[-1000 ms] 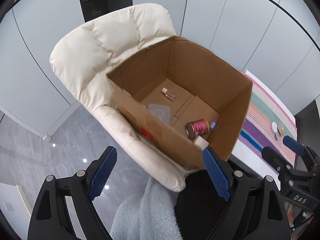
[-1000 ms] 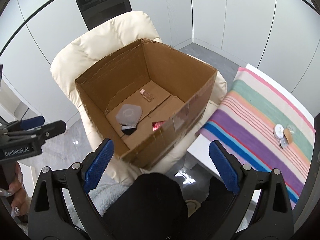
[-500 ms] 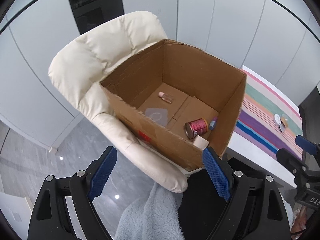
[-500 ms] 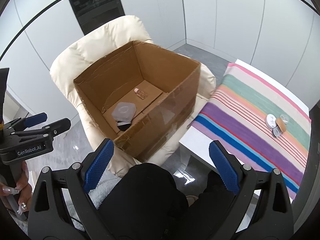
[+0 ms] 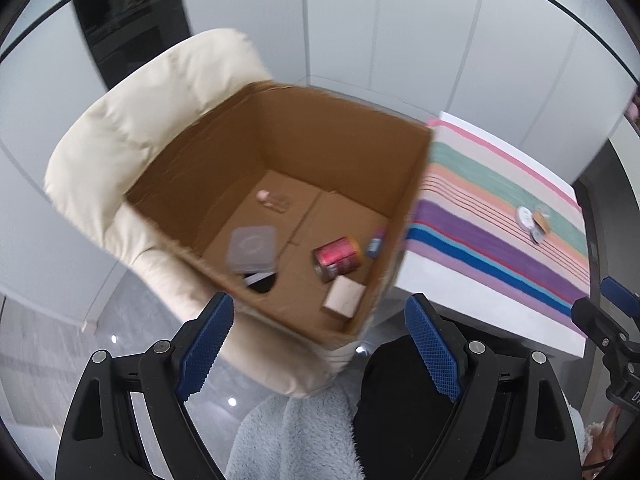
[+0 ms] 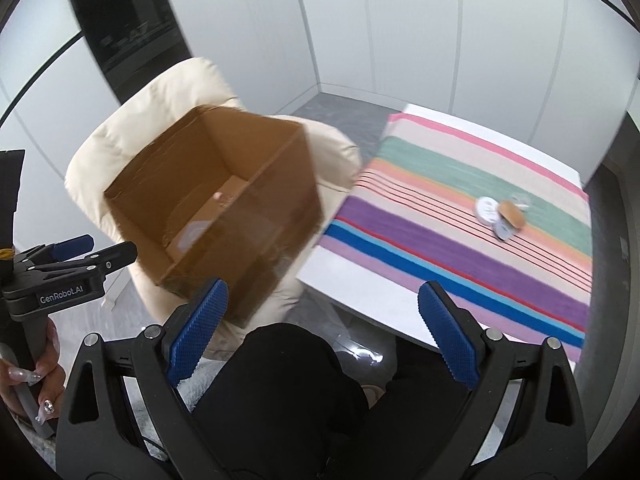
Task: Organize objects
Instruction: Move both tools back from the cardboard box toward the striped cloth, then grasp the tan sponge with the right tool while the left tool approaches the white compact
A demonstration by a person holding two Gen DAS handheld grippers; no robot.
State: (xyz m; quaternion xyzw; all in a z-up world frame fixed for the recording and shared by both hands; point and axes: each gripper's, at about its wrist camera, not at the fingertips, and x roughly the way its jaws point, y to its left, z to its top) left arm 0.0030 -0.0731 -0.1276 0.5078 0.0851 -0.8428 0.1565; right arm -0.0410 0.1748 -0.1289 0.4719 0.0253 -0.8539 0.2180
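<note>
While both views are smeared by motion, the layout reads clearly enough. An open cardboard box (image 5: 320, 148) sits on the seat of a cream padded chair (image 5: 140, 120), its top rim unobstructed on all sides, with grey floor (image 5: 60, 360) showing to the left of the chair. Just right of the box, across a narrow gap, stands a white table (image 6: 360, 292) covered by a striped cloth (image 6: 460, 240); its near edge and corner are bare.

Inside the box lie a red can (image 5: 337, 258) on its side, a pale small block (image 5: 345, 295) just in front of it, a clear flat lid (image 5: 252, 249), a small pink-capped bottle (image 5: 272, 199) toward the back, and a little blue item (image 5: 375, 245) against the right wall (possibly a tube; too blurred to say). On the cloth, toward its far right, sits a small cluster of round pieces (image 6: 500, 216), touching one another, well apart from both grippers.

The left gripper (image 5: 318, 344) hovers above the box's near corner, its blue pads (image 5: 204, 348) spread wide with nothing between them. The right gripper (image 6: 322, 328) is likewise spread wide and empty, hanging over the person's dark lap (image 6: 300, 380) between the box and the table's edge. Neither touches anything.
</note>
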